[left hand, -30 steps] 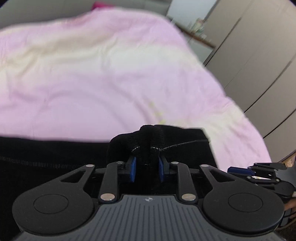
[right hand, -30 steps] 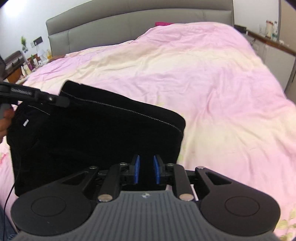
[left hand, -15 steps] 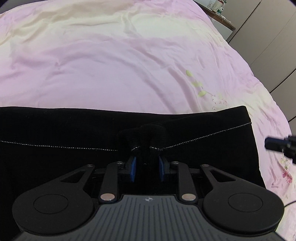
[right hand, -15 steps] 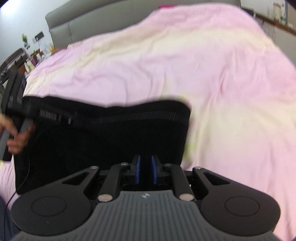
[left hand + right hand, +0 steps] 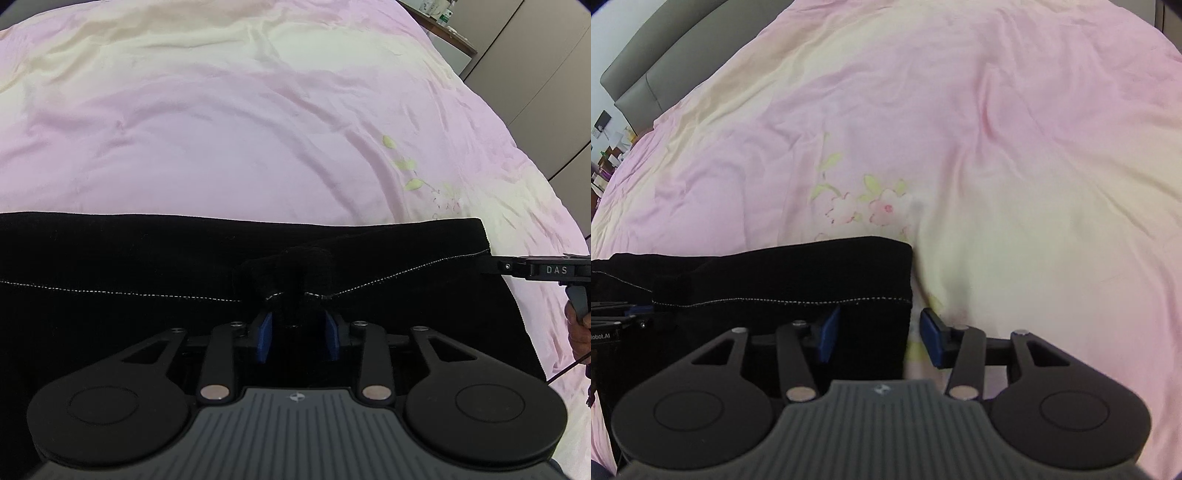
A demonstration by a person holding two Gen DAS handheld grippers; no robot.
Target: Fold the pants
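The black pants [image 5: 129, 258] lie folded on the pink bedspread [image 5: 221, 129], with a line of white stitching running across them. My left gripper [image 5: 298, 332] is shut on a bunched fold of the pants near their far edge. In the right wrist view the pants [image 5: 783, 273] end at a corner in front of my right gripper [image 5: 879, 332], which is open, with the corner lying between its blue pads [image 5: 827, 332]. The right gripper also shows at the right edge of the left wrist view [image 5: 539, 269].
A grey headboard [image 5: 665, 62] stands at the far left of the bed. Grey wardrobe doors [image 5: 546, 55] and a shelf with small items [image 5: 439, 11] stand beyond the bed's right side. A cluttered bedside area [image 5: 605, 147] is at the left.
Both grippers have come down to the bed with the pants. The right gripper has opened and let go of the pants corner. The left gripper stays shut on its fold.
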